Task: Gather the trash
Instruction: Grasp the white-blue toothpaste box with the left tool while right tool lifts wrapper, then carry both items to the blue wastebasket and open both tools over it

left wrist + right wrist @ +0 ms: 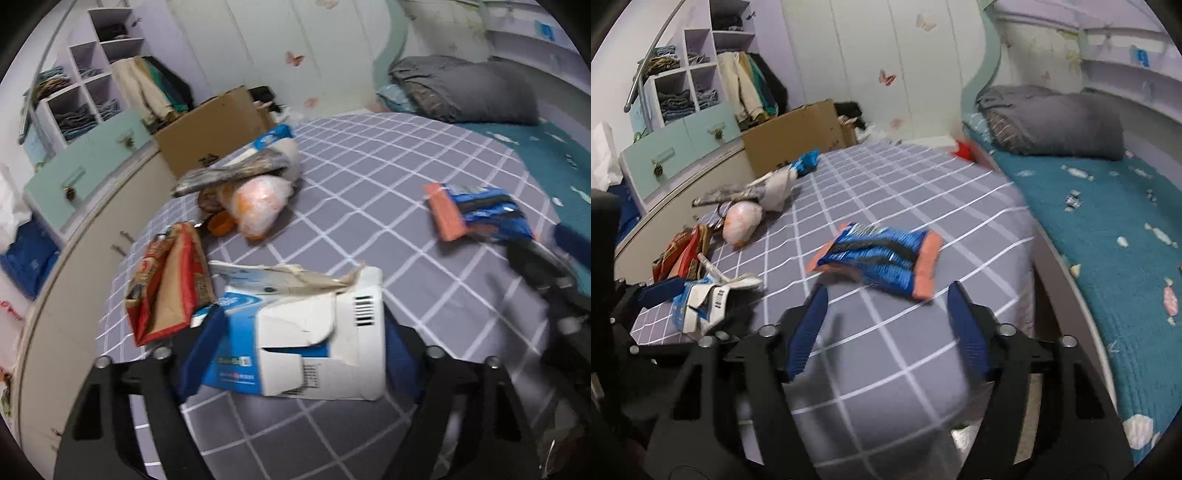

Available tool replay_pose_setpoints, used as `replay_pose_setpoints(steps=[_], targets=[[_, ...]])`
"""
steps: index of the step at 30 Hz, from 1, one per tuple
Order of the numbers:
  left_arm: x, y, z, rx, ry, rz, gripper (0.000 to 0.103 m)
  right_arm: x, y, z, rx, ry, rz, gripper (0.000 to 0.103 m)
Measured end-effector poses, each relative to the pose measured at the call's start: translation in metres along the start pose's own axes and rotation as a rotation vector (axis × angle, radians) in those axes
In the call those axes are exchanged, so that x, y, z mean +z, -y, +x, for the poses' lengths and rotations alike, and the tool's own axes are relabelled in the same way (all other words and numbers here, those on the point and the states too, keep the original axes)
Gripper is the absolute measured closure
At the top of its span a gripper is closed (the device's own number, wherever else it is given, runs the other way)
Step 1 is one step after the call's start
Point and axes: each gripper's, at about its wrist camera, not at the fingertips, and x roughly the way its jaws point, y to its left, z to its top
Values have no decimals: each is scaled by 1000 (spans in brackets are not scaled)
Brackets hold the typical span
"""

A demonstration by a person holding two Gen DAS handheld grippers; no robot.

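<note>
My left gripper (pixel 295 343) is shut on a torn white and blue carton (pixel 310 347), held between its blue fingers just above the grey checked cover (pixel 369 184). The carton also shows in the right wrist view (pixel 705 302). My right gripper (pixel 886 314) is open and empty, just short of a blue and orange snack wrapper (pixel 882 258) lying flat on the cover; the wrapper also shows in the left wrist view (pixel 476 210). A red paper bag (pixel 166 288), an orange-filled plastic bag (pixel 258 203) and a folded newspaper (pixel 229 173) lie to the left.
A cardboard box (pixel 214 133) stands beyond the cover's far left edge. White shelves with clothes (pixel 85 96) and mint drawers (pixel 81 166) line the left wall. A teal bed (pixel 1108 240) with a grey pillow (pixel 1052 118) runs along the right.
</note>
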Motion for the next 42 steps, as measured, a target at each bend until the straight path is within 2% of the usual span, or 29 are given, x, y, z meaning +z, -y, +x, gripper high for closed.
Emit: replay_pose_setpoints(steps=[2,5,6,7,8,13,15,16,17,18,20,23,29,34,39,42], targets=[[2,-1,0,-6,1,3,27,5,3,1,-14,11,-11,36],[2,0,-6,17,24,22,41,13,2,10,-56,7,-50,35],[2,1,-8,31,35,29,48,17,0,16,-63,-5,-75,35],[2,0,-10,42,45,31,59,20,-1,22,-58,-16,-95,33],[3,-1,-11,49,49,28,61,23,-3,27,-53,-30,-114,31],[8,-22,-30,62,118,-46,83,31,-16,49,-51,-82,-222,31],[8,-34,-38,40,141,-91,88,33,-17,51,-7,-88,-228,46],[8,-40,-41,37,148,-109,91,34,-17,54,8,-106,-231,62],[9,-44,-44,38,157,-121,94,35,-18,55,7,-112,-238,69],[9,-51,-49,36,175,-142,96,35,-19,55,7,-112,-246,69],[7,-63,-56,10,192,-180,97,35,-24,54,21,-120,-247,79],[2,-82,-65,-21,213,-249,100,33,-33,48,44,-111,-253,89],[-17,-124,-69,-153,206,-404,100,31,-63,23,128,-64,-234,92],[-38,-161,-79,-252,232,-505,101,26,-105,2,247,-37,-222,93],[-68,-215,-101,-292,306,-602,101,19,-159,-15,379,-27,-235,93],[-94,-253,-116,-235,345,-651,101,10,-201,-19,461,-32,-257,93]])
